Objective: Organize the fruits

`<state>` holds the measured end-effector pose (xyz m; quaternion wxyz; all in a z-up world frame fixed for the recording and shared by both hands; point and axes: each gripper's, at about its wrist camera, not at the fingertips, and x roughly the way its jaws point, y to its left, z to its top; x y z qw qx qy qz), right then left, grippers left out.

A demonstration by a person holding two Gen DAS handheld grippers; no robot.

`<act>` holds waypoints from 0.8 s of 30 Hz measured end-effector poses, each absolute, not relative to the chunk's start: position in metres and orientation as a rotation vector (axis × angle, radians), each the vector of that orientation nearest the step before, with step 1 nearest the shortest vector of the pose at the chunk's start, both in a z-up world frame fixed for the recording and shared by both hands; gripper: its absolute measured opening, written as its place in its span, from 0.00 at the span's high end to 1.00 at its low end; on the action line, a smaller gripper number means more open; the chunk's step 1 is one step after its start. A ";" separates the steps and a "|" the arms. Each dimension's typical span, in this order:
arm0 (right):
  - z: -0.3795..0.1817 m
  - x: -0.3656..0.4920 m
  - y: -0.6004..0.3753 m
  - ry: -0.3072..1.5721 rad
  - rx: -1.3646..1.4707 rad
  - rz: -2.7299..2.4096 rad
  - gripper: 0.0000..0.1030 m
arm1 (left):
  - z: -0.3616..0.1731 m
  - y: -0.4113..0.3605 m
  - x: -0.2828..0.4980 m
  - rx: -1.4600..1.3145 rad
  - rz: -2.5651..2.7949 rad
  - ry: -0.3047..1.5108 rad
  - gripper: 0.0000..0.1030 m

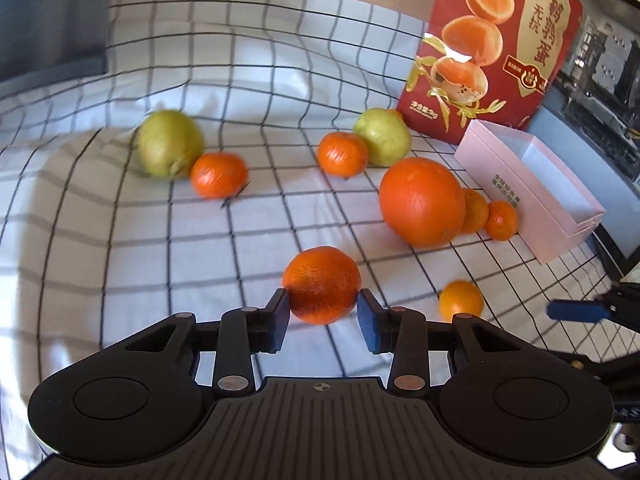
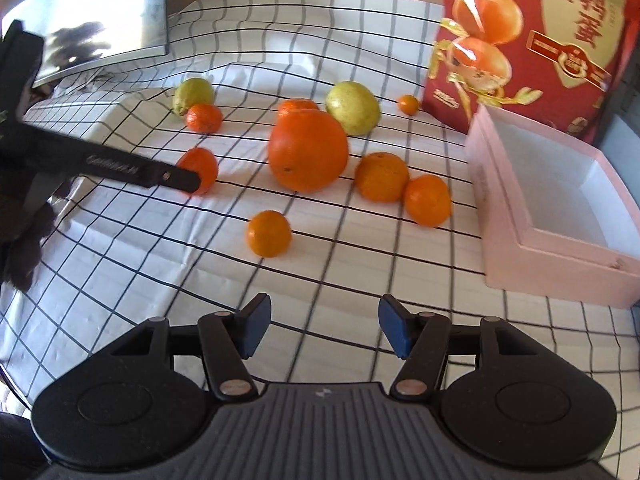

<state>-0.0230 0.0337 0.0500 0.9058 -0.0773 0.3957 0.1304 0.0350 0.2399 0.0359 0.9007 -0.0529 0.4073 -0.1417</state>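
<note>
My left gripper is shut on a small mandarin, its blue pads pressing both sides of the fruit on the checked cloth. The right wrist view shows the same mandarin behind the left gripper's black finger. A large orange lies to the right of it, and several smaller mandarins and two green fruits are scattered around. My right gripper stands open over bare cloth with nothing between its fingers. One small mandarin lies ahead of it.
An open pink box with a white inside stands at the right. A red printed bag stands upright behind it. A shiny grey panel lies at the far left. A gloved hand shows at the left edge.
</note>
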 end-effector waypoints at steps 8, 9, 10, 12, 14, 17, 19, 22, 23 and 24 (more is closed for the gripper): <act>0.046 -0.023 0.057 0.735 -0.218 0.262 0.41 | 0.033 0.242 0.021 -0.113 -0.276 0.843 0.59; 0.046 -0.024 0.059 0.718 -0.234 0.252 0.41 | 0.033 0.241 0.021 -0.110 -0.274 0.840 0.59; 0.046 -0.024 0.061 0.714 -0.249 0.255 0.41 | 0.033 0.240 0.020 -0.107 -0.272 0.837 0.59; 0.046 -0.024 0.063 0.739 -0.264 0.288 0.41 | 0.033 0.239 0.021 -0.104 -0.269 0.835 0.58; 0.045 -0.024 0.065 0.762 -0.271 0.309 0.41 | 0.036 0.238 0.023 -0.099 -0.261 0.835 0.59; 0.042 -0.026 0.066 0.777 -0.274 0.313 0.41 | 0.044 0.234 0.024 -0.069 -0.264 0.828 0.59; 0.041 -0.028 0.065 0.781 -0.272 0.309 0.41 | 0.050 0.231 0.024 -0.043 -0.266 0.804 0.59; 0.041 -0.029 0.060 0.785 -0.262 0.296 0.41 | 0.056 0.223 0.028 -0.004 -0.276 0.768 0.59; 0.040 -0.029 0.059 0.788 -0.256 0.290 0.41 | 0.057 0.219 0.031 0.013 -0.284 0.761 0.59; 0.040 -0.029 0.057 0.790 -0.251 0.286 0.41 | 0.058 0.214 0.035 0.033 -0.293 0.757 0.58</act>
